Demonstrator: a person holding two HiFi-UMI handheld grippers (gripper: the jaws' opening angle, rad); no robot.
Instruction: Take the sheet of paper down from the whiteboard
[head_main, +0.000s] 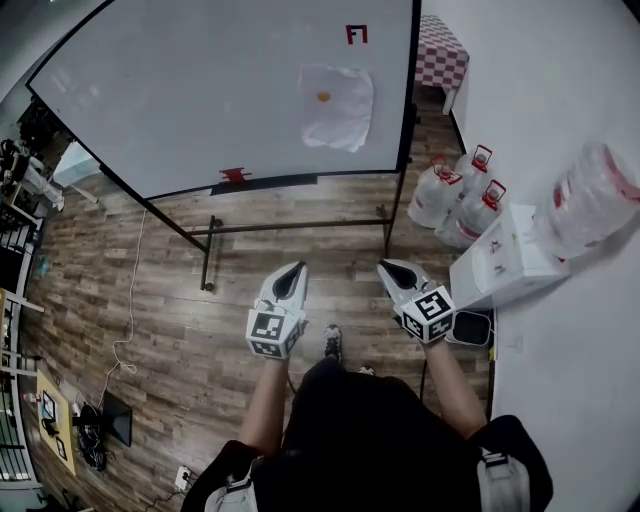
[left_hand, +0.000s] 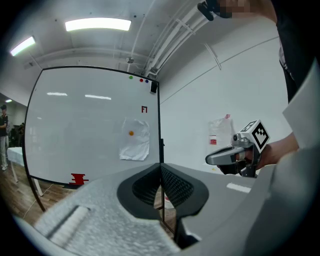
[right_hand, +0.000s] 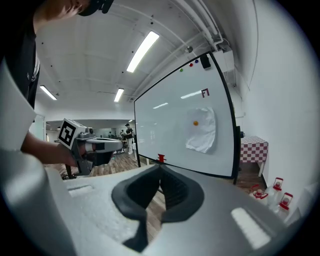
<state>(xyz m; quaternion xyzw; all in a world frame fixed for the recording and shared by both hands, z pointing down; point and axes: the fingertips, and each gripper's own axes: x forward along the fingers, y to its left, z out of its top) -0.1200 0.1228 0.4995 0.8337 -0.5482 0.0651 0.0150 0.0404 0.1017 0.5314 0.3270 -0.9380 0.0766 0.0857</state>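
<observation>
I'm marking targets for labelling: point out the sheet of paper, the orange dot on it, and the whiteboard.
sheet of paper (head_main: 340, 112), head view, middle of the crumpled sheet.
orange dot (head_main: 323, 97), head view, its centre.
whiteboard (head_main: 180, 90), head view, bare surface left of the sheet.

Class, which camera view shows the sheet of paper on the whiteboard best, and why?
The head view: the sheet of paper faces the camera nearly square, whole, with its orange dot clear. The left gripper view shows it smaller and fainter; the right gripper view shows it at a slant.
</observation>
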